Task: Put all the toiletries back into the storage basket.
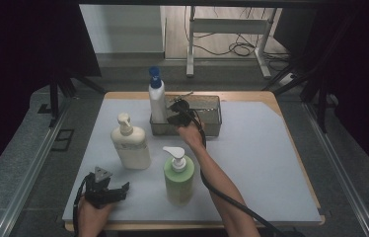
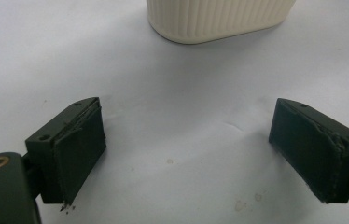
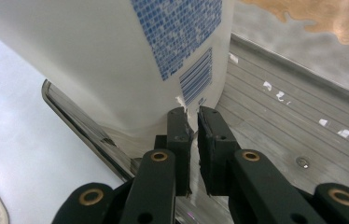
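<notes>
A white bottle with a blue pump [image 1: 157, 98] stands upright in the left end of a metal tray [image 1: 213, 117] at the back of the table. My right gripper [image 1: 178, 112] is over the tray just right of that bottle. In the right gripper view its jaws [image 3: 192, 114] are shut with nothing between them, their tips close to the white bottle [image 3: 116, 60] near its barcode, above the tray floor [image 3: 275, 121]. My left gripper [image 1: 117, 189] rests at the front left on the mat, open and empty [image 2: 189, 149], and faces the base of a cream bottle [image 2: 219, 18].
The cream pump bottle [image 1: 130, 145] stands left of centre. A green pump bottle [image 1: 178, 175] stands in front of it, near my right forearm. The pale mat [image 1: 261, 158] covers the table, with wooden edges at the right and back. Dark frame rails run along both sides.
</notes>
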Motion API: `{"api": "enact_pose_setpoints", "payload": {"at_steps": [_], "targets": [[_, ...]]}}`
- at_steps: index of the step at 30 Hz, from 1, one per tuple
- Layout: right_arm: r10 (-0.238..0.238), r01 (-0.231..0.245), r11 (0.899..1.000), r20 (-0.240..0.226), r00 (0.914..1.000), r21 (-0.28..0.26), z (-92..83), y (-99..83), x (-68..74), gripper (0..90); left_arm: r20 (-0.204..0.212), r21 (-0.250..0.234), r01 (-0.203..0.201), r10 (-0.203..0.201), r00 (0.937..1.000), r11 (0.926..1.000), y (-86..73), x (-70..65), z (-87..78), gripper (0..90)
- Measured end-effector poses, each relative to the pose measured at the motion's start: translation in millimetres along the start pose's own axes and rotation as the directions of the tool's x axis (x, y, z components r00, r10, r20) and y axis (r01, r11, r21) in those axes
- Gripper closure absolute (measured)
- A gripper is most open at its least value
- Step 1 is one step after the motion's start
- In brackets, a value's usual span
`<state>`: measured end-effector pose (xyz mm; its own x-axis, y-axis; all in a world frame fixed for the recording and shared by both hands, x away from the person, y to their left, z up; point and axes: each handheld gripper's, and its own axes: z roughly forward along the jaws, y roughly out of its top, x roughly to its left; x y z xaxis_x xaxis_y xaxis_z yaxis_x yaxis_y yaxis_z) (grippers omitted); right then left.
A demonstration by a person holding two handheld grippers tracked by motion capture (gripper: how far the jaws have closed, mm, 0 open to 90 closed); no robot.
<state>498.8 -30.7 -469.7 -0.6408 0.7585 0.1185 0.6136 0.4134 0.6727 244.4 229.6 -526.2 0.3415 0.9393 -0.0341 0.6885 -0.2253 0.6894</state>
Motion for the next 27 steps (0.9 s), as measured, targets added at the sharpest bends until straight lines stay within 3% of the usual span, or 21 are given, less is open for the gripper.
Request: {"api": "enact_pose_setpoints", "payload": {"at_steps": [9,12,27], "targets": [[-0.024,0.023,1.000,-0.014,0.9996,-0.005,-0.5,0.0,-1.8,83.7,0.000,0.000,0.000,0.000,1.0000,1.0000,0.0,0.0,0.0,10.0],[-0.031,0.031,1.000,-0.008,0.9995,-0.002,-1.6,0.3,-1.9,79.8,0.000,0.000,0.000,0.000,1.0000,1.0000,0.0,0.0,0.0,10.0],[-0.082,0.082,0.996,-0.002,0.9966,-0.034,-27.8,1.5,-5.9,69.5,-0.001,-0.001,-0.002,0.002,1.0000,1.0000,-0.2,-0.1,0.0,10.1]]}}
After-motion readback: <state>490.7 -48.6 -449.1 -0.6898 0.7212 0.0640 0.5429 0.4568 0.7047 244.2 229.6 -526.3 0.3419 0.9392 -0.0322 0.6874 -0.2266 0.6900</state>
